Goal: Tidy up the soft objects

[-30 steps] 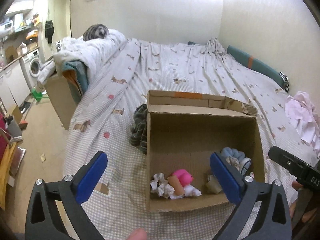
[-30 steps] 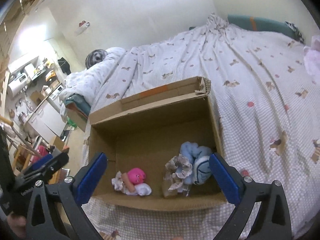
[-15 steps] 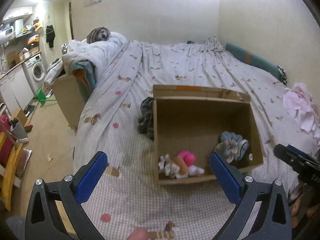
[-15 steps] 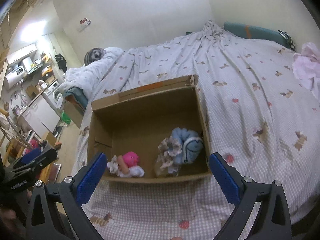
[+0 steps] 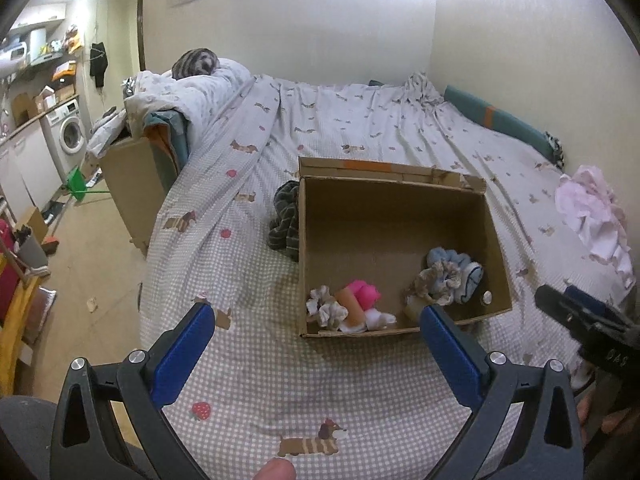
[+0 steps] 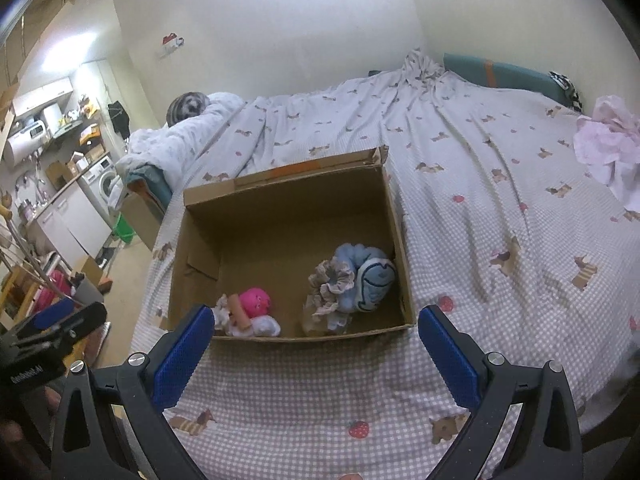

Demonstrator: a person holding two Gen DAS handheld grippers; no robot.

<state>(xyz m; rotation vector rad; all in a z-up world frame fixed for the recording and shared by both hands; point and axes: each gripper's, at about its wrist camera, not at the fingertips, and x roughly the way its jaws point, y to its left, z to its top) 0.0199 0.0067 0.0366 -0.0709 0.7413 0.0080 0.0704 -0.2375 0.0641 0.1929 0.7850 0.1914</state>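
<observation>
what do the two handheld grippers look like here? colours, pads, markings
Both match: black plastic frames with triangular cut-outs, silver screws at the joints, and blue textured pads on the two fingers. Left gripper; right gripper. Seen from the right wrist view, the left unit's black body carries small white lettering, too blurred to read for certain. No cables visible. No sleeves in view.

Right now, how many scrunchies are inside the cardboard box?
2 that I can see: a white scrunchie beside the pink plush toy, and a beige scrunchie against the blue plush toy. More may be hidden beneath.
</observation>
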